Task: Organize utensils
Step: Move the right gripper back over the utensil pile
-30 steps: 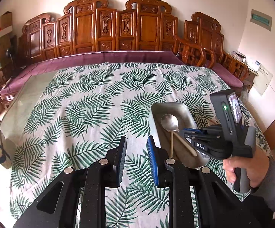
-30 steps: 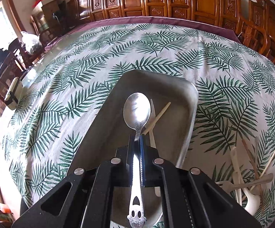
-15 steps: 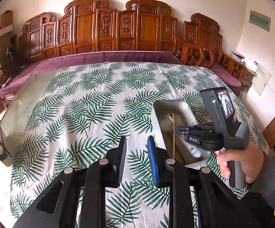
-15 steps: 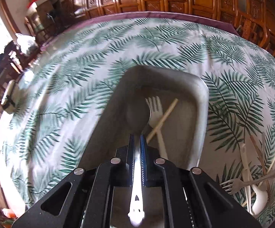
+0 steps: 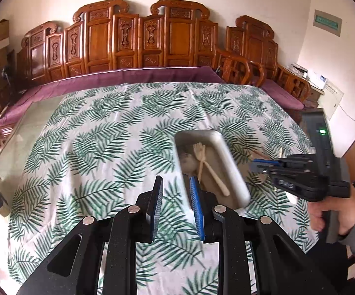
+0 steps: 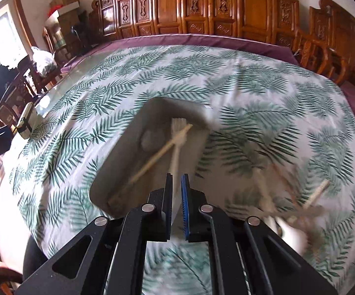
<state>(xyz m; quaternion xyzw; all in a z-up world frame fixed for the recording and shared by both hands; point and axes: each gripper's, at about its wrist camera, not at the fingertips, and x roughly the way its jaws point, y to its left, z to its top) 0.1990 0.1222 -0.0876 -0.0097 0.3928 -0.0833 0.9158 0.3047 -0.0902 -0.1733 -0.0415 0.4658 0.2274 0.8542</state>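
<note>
The right tongs (image 6: 176,201) stand at the lower middle of the right wrist view with only a narrow slit between the two blue pads, and nothing is held between them; the left tongs (image 5: 176,206) sit at the lower middle of the left wrist view, a little apart, with only the leaf cloth seen in the gap, so they hold nothing too.

Just above the right tongs lies the metal tray (image 6: 118,172), a grey oblong dish that runs from the lower left toward the centre of the frame; inside it I can see a pale fork (image 6: 177,132), a wooden chopstick (image 6: 157,157) lying across the fork, and a dull grey spoon (image 6: 150,137) to the left of them, though the picture is blurred here. In the left wrist view the same tray (image 5: 229,169) is right of centre, touching the edge of the right pad in the picture; the fork (image 5: 199,148) and the spoon (image 5: 186,157) show in it.

To the right of the tray, at the lower right of the right wrist view, more loose utensils (image 6: 300,204) lie on the cloth, too smeared to name one by one.

In the left wrist view the right tongs (image 5: 256,166) appear at the right edge, held by a hand (image 5: 334,211) in a grey sleeve, beside the tray and not over it.

The surface (image 5: 103,132) is covered by a white cloth with green palm leaves; behind it stand carved wooden chairs (image 5: 152,39) along the wall.
</note>
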